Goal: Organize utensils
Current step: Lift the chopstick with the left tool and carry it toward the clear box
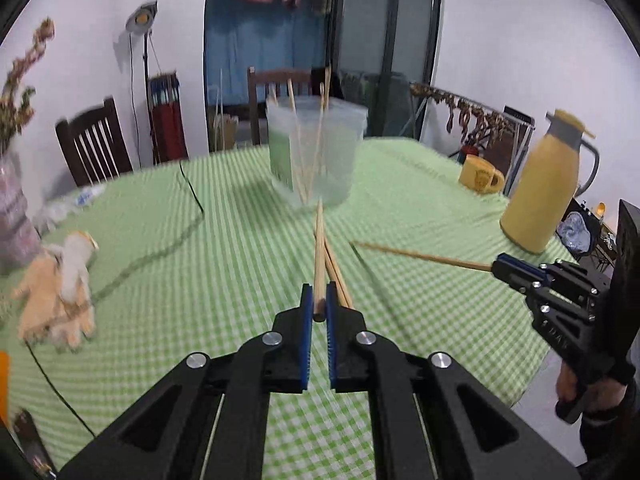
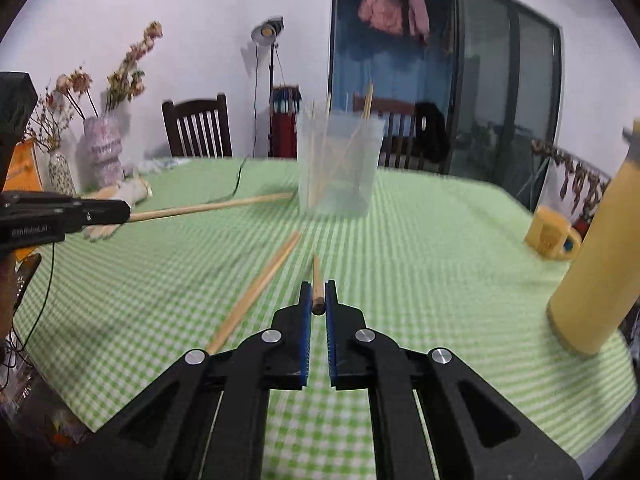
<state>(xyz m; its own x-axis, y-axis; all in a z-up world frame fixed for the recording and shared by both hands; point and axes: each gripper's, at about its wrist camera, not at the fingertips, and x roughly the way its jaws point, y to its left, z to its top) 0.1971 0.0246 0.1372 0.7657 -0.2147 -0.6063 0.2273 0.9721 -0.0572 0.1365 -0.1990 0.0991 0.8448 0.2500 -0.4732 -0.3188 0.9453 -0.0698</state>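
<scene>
My left gripper [image 1: 319, 294] is shut on the thick end of a wooden chopstick [image 1: 319, 248] that points at a clear plastic cup [image 1: 318, 148] holding several chopsticks. Under it, more loose chopsticks [image 1: 339, 276] lie on the green checked tablecloth [image 1: 224, 264]. At the right my right gripper [image 1: 499, 266] holds another chopstick [image 1: 420, 255] above the cloth. In the right wrist view that gripper [image 2: 318, 292] is shut on its chopstick [image 2: 316, 276]. The left gripper [image 2: 125, 213] comes in from the left with its chopstick [image 2: 208, 207], near the cup [image 2: 340, 164]. A loose chopstick [image 2: 260, 288] lies between them.
A tall yellow thermos jug [image 1: 540, 192] and a yellow mug [image 1: 480, 174] stand at the table's right side. Work gloves [image 1: 60, 292] and a black cable [image 1: 188, 184] lie at the left, beside vases of dried flowers [image 2: 102, 152]. Wooden chairs [image 2: 198, 128] stand behind the table.
</scene>
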